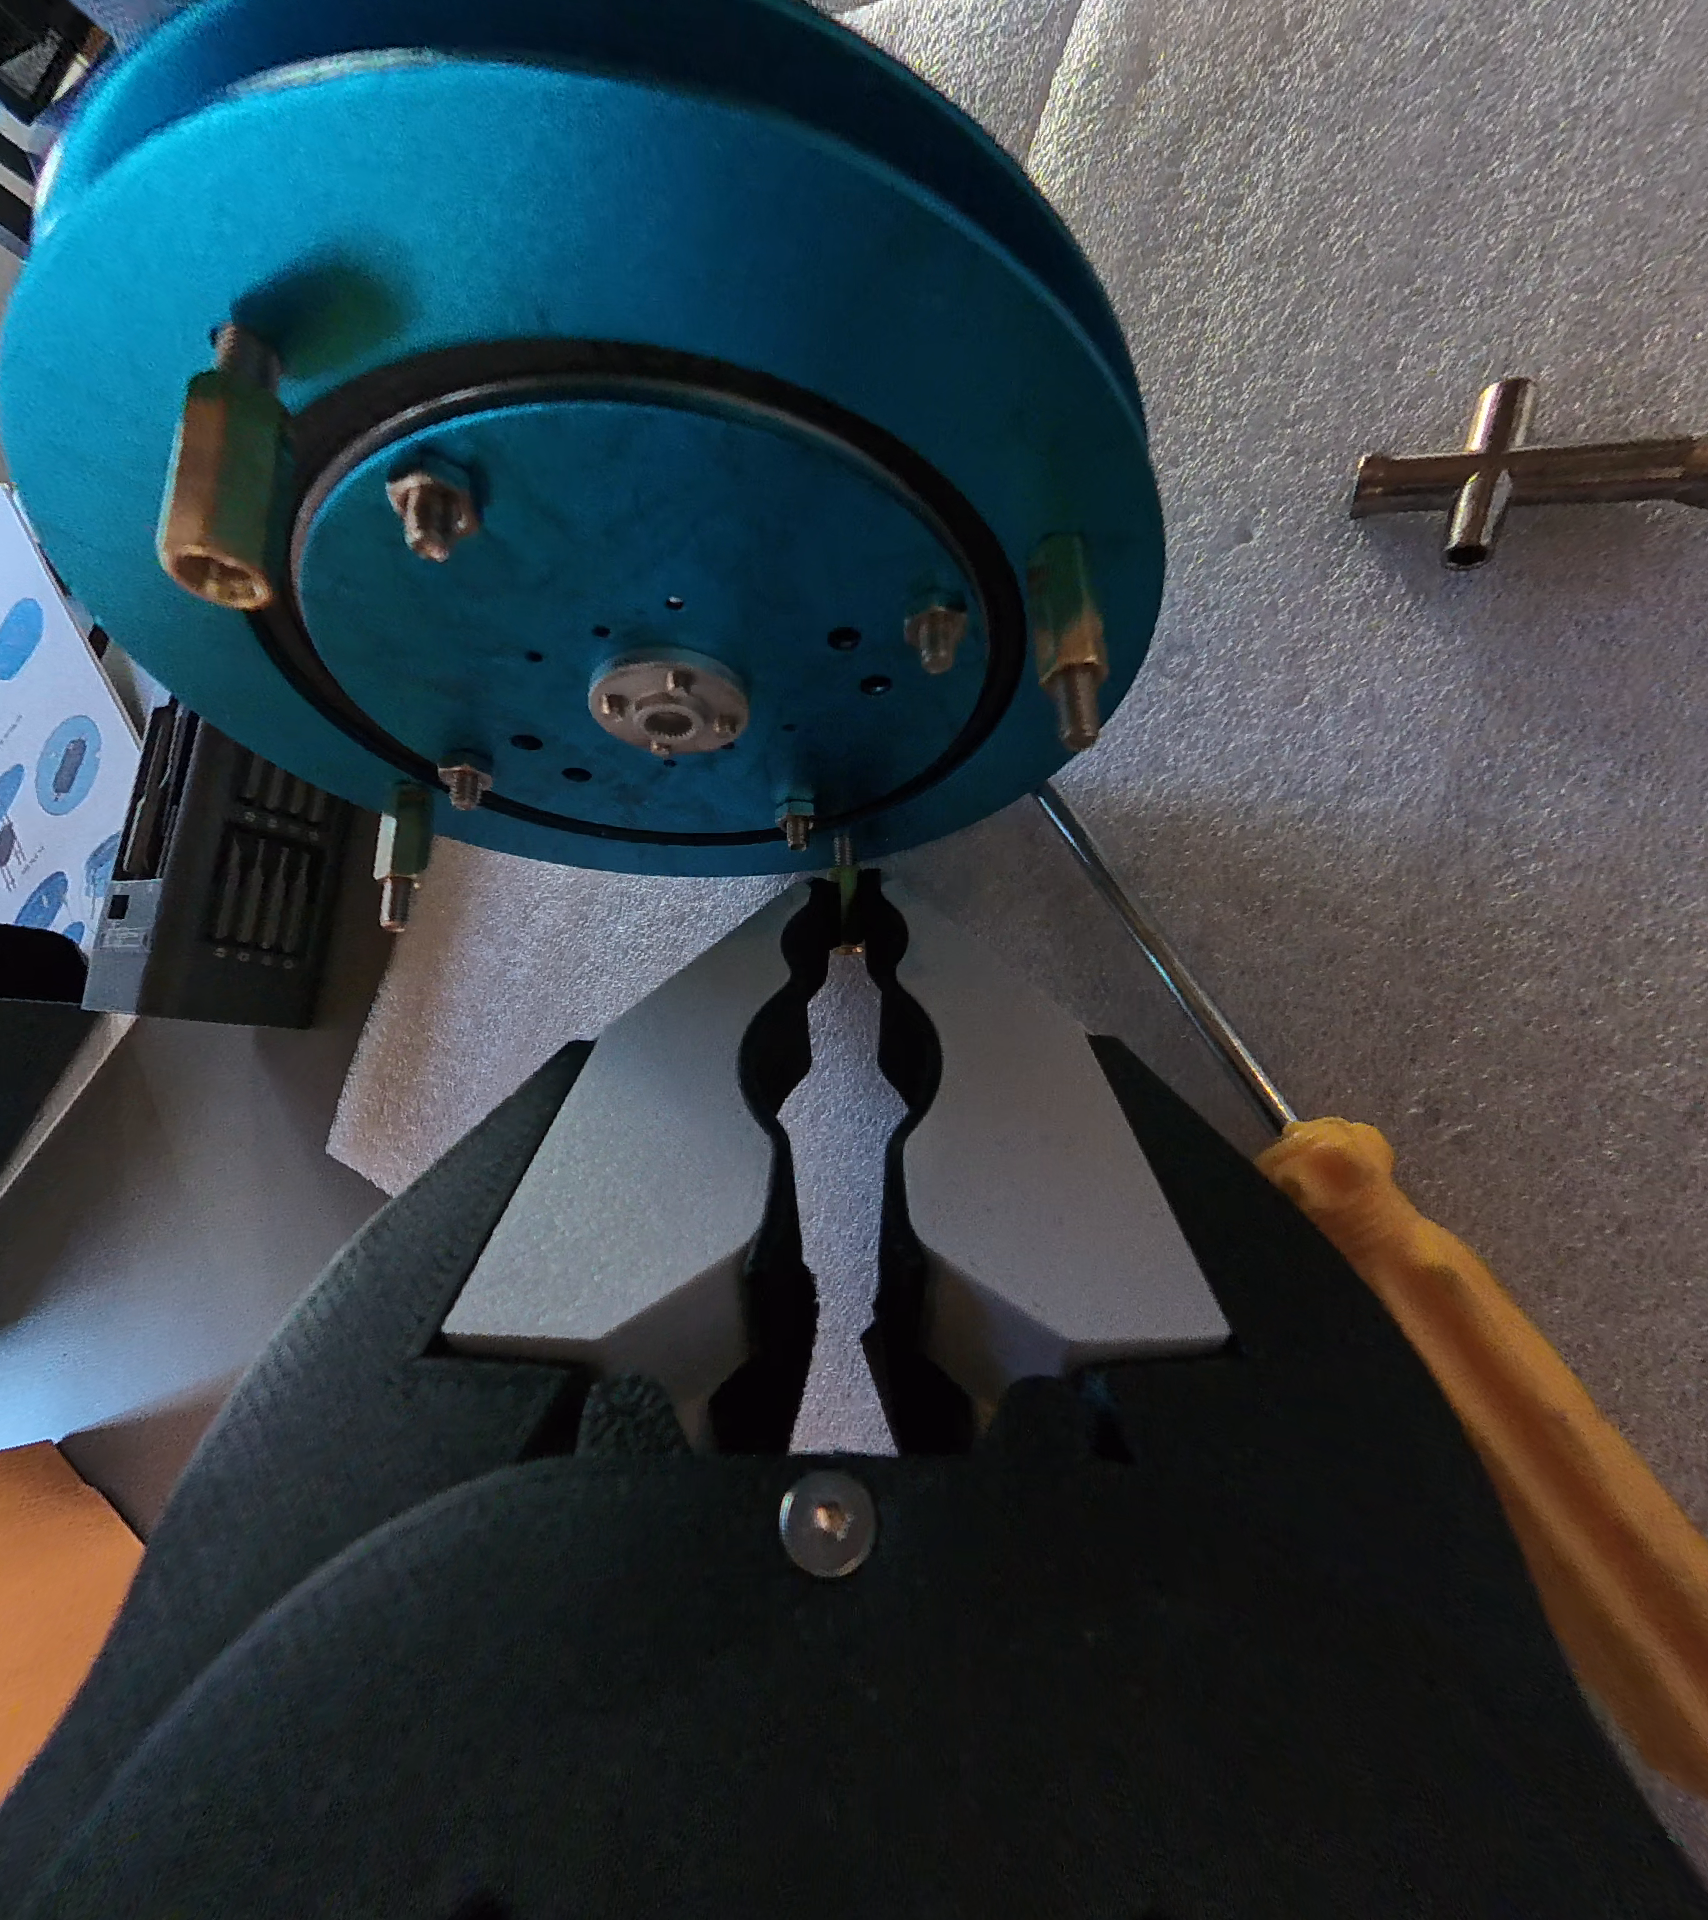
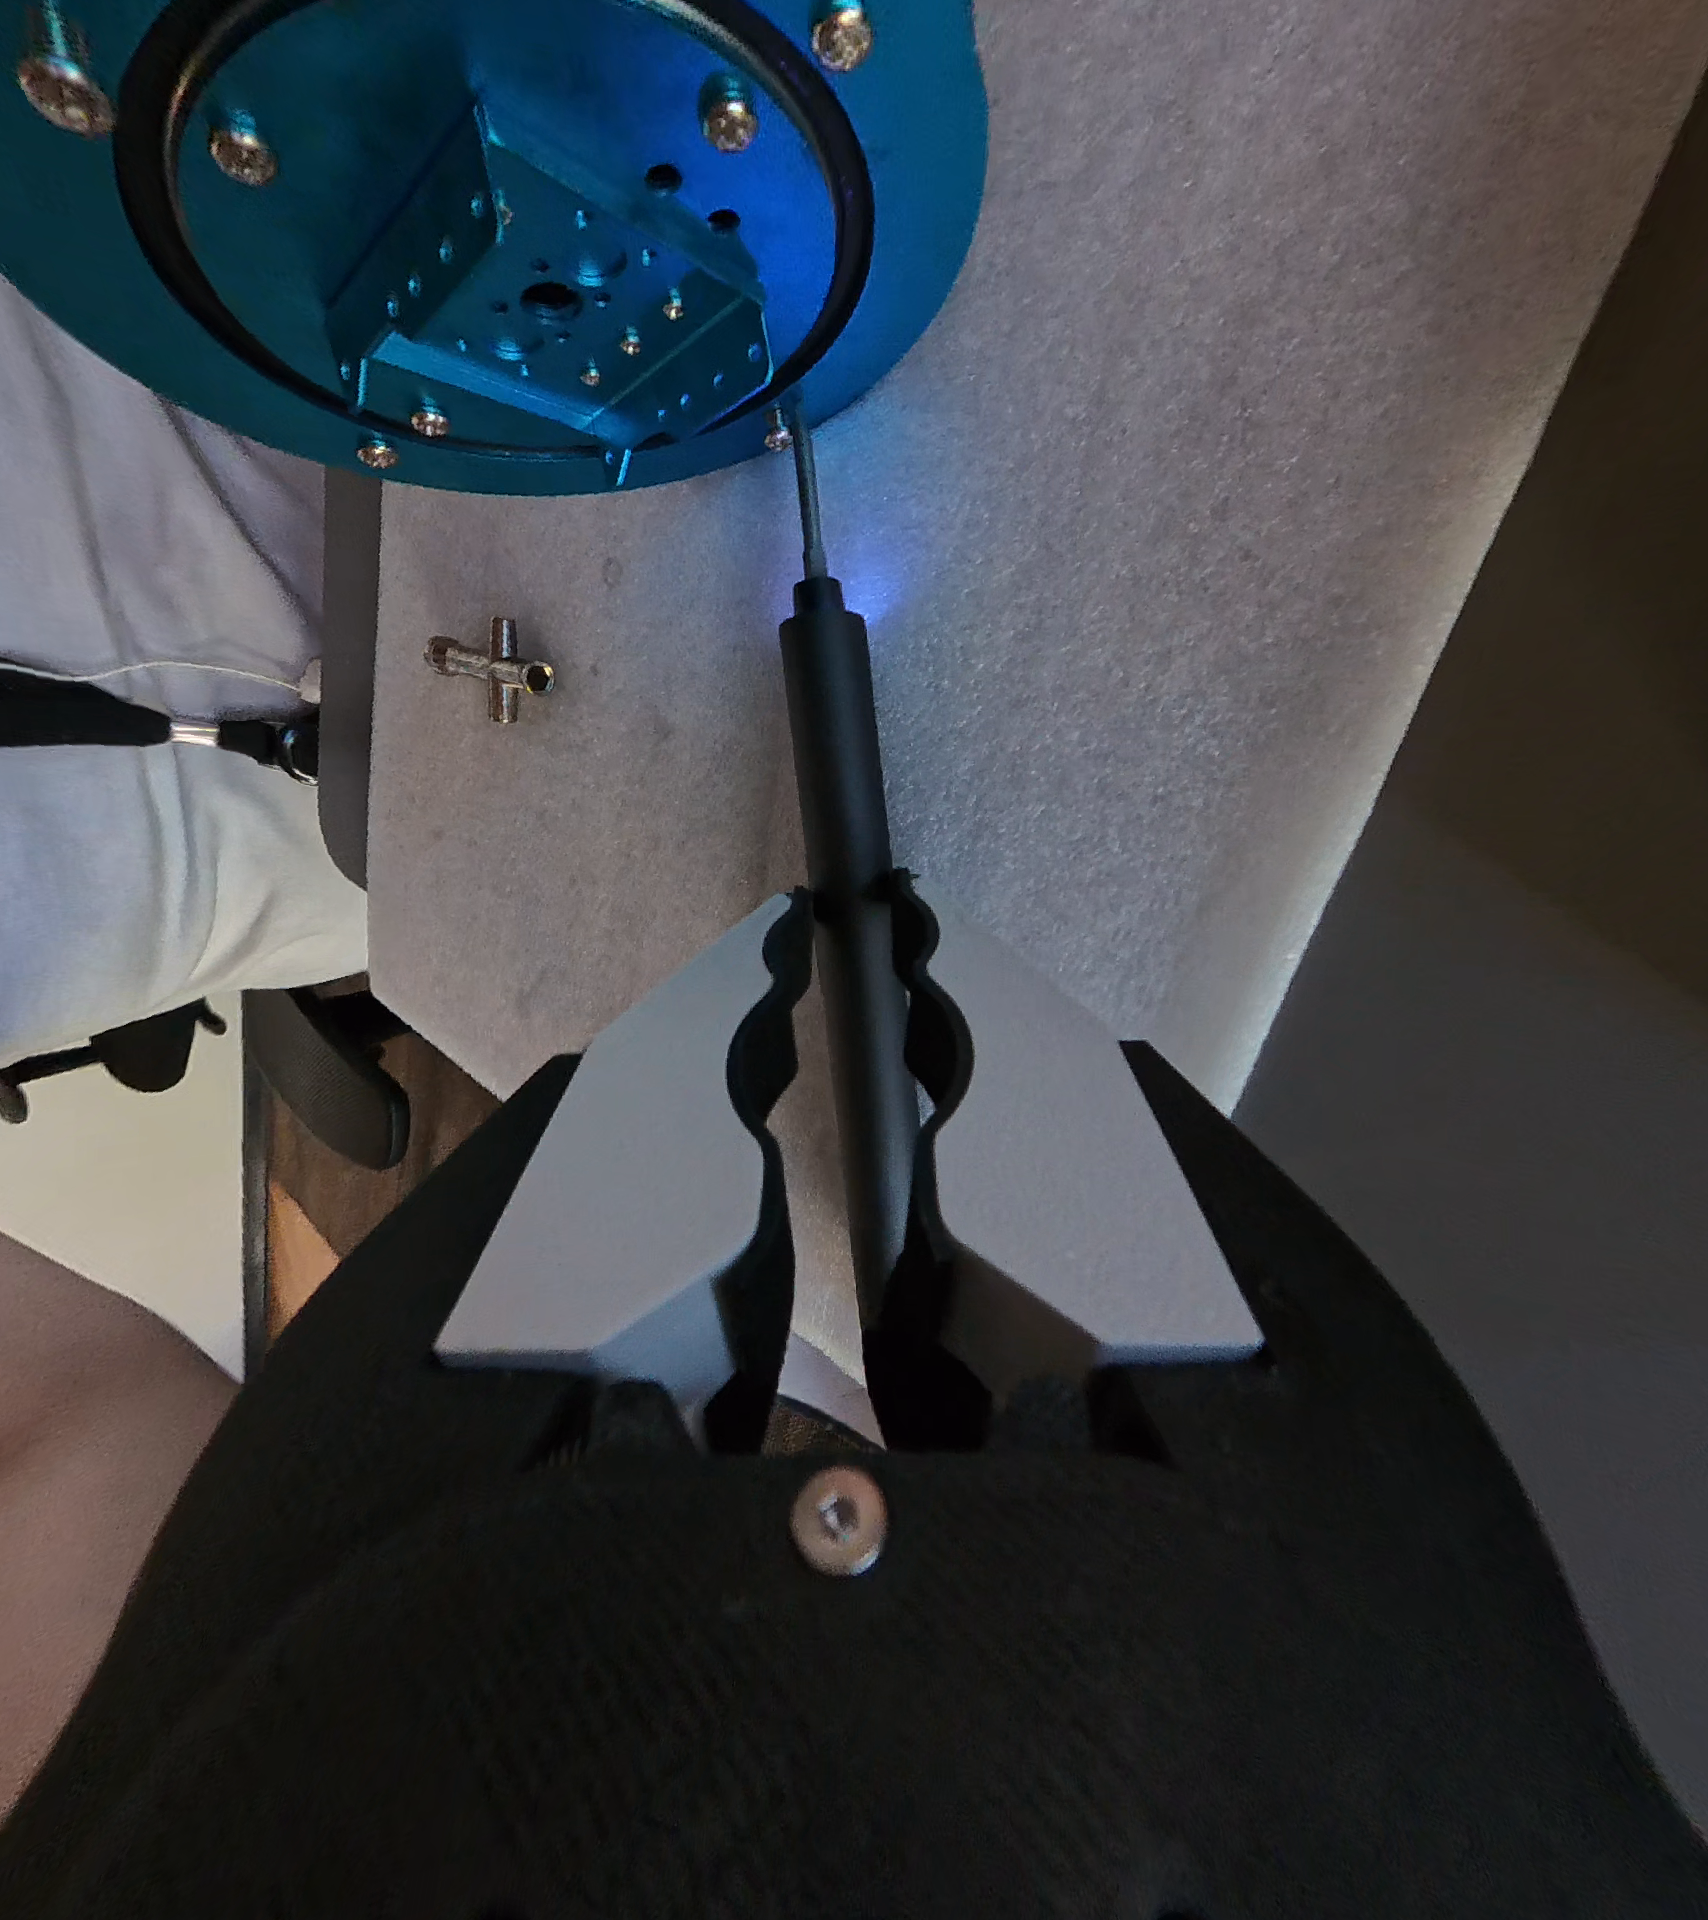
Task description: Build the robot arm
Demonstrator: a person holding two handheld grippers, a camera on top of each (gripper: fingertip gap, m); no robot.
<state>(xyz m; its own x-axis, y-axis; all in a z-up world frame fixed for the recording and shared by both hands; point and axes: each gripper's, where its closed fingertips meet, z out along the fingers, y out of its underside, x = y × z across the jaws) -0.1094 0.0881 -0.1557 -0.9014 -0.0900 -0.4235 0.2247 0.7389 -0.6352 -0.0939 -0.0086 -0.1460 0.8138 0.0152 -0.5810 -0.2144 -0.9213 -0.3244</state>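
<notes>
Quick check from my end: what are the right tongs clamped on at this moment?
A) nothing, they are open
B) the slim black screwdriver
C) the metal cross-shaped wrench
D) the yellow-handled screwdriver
B: the right tongs are shut on the slim black screwdriver, its bit reaching a screw at the rim of the blue disc assembly; the metal cross-shaped wrench lies apart on the grey foam mat.

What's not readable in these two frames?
- Right wrist view: black screwdriver tip where it meets the blue disc; too small, glare.
- Left wrist view: yellow screwdriver handle end cut by edge; its tip hidden behind the disc.
- Left wrist view: brass standoff grip contact, shadowed.
</notes>
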